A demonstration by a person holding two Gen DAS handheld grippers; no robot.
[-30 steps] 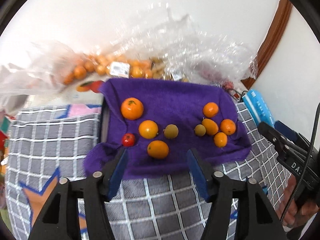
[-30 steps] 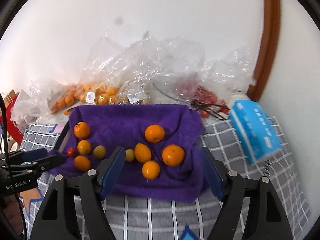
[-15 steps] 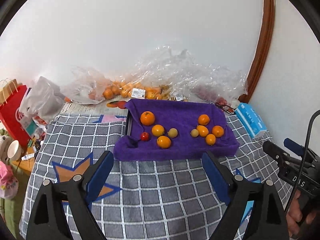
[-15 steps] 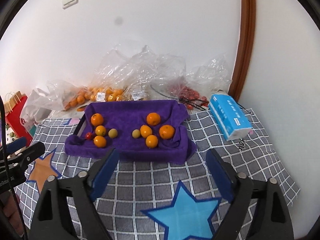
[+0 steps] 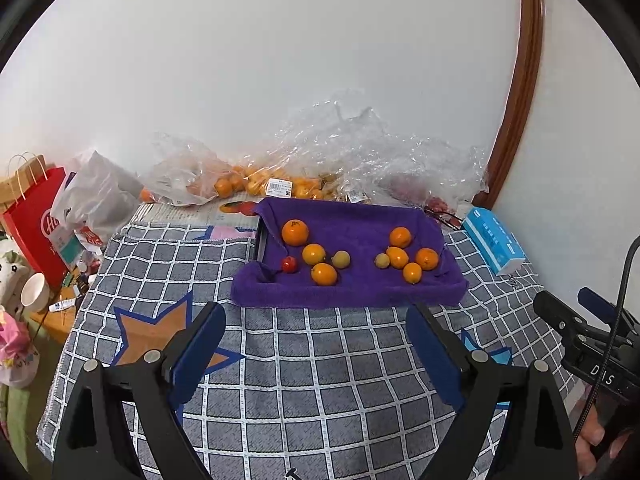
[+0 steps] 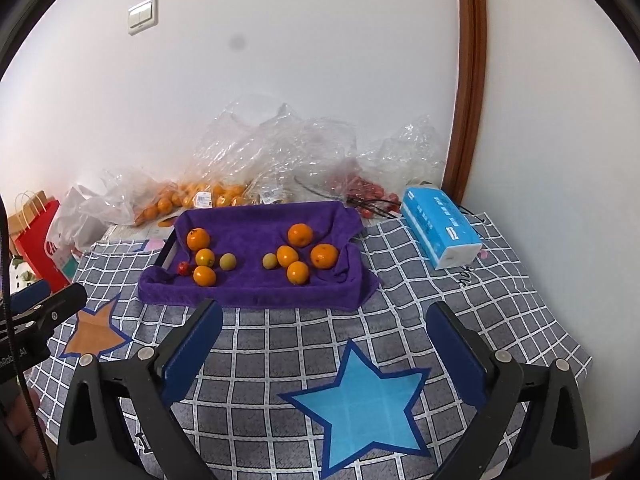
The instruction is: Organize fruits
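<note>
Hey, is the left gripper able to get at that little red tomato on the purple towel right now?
Probably yes. The left gripper is open and empty, held back over the checked cloth. The red tomato sits exposed near the purple towel's front left edge, with only its raised fold ahead.

Purple towel [image 5: 352, 220] carries 7 orange fruits, 2 yellow-green fruits and 1 red tomato [image 5: 289, 264]. Tablecloth [image 6: 280, 344] is grey with a white grid, printed with a light-blue star [image 6: 360, 400] and an orange star [image 5: 160, 332], both outlined dark blue. Tissue pack [image 6: 438, 226] is blue and white; gift bag [image 5: 34, 216] is red.
</note>
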